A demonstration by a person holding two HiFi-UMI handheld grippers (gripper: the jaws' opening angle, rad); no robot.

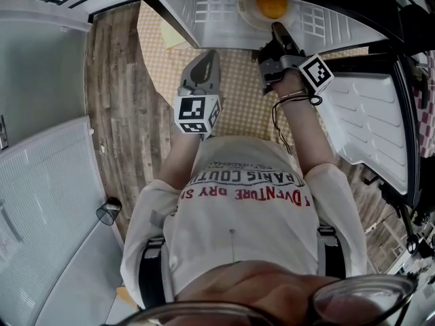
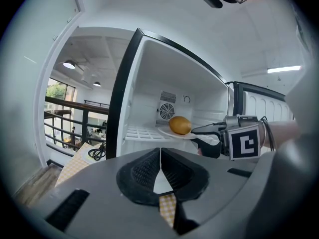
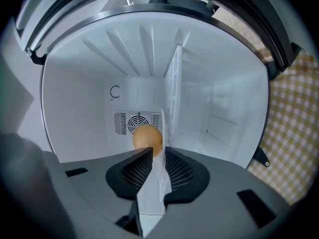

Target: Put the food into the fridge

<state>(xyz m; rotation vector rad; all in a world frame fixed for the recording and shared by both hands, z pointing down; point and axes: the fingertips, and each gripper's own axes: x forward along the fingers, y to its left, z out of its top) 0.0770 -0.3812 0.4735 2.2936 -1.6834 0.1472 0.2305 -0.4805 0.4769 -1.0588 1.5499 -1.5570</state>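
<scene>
A yellow-orange fruit (image 1: 272,7) (image 2: 180,125) (image 3: 147,139) lies on a white plate (image 2: 167,132) (image 3: 154,193) resting on the wire shelf (image 2: 139,132) inside the open fridge. My right gripper (image 1: 277,32) (image 2: 197,136) (image 3: 154,156) reaches into the fridge with the plate's rim between its jaws. The jaws stand slightly apart, with a thin gap beside one pad. My left gripper (image 1: 211,56) (image 2: 160,163) hangs outside the fridge opening, left of the right one, shut and empty.
The fridge door (image 1: 367,121) stands open at the right. A fan vent (image 3: 134,122) sits in the back wall. Under the grippers is a checked table (image 1: 163,60) with a cable (image 2: 97,152) on it. Wooden floor (image 1: 122,128) and a white panel (image 1: 47,195) lie at the left.
</scene>
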